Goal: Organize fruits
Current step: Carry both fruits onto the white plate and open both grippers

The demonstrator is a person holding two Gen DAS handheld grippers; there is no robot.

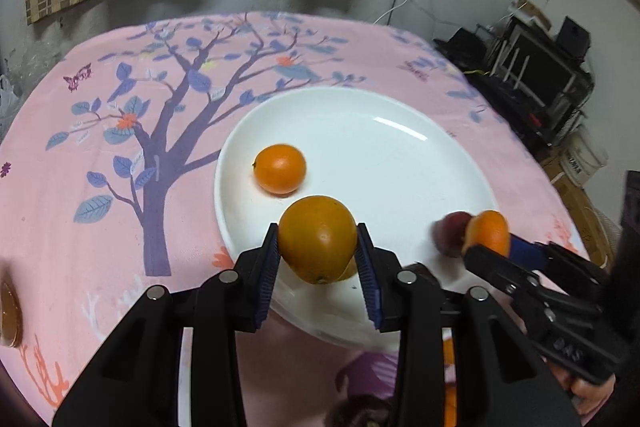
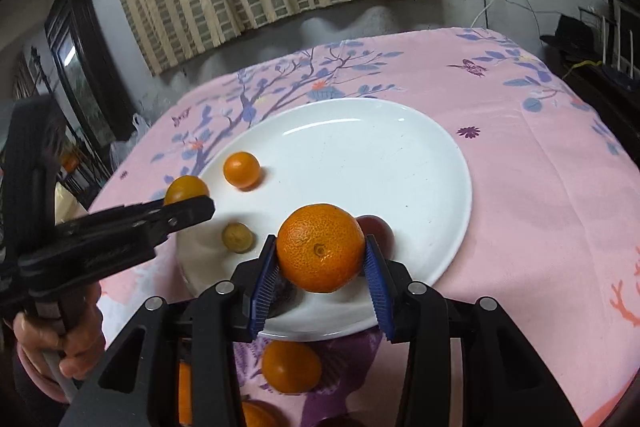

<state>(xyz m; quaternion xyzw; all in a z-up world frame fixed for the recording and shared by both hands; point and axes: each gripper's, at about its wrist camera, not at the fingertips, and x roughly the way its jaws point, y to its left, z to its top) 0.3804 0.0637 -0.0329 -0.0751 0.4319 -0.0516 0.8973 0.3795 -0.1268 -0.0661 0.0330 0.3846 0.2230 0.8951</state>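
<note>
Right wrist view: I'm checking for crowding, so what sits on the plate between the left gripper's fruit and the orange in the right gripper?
A small yellowish fruit lies on the white plate there, seen in the right wrist view.

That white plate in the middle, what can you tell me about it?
The white plate is large, round and shallow, glossy like glazed ceramic, with light streaks reflected on it. It lies flat on the pink tree-print tablecloth. A small orange fruit rests on it near its left side, a small yellowish fruit sits nearer the front, and a dark reddish fruit lies behind the right gripper's orange. Both grippers hold their fruit over its near edge; most of the surface is bare.
</note>
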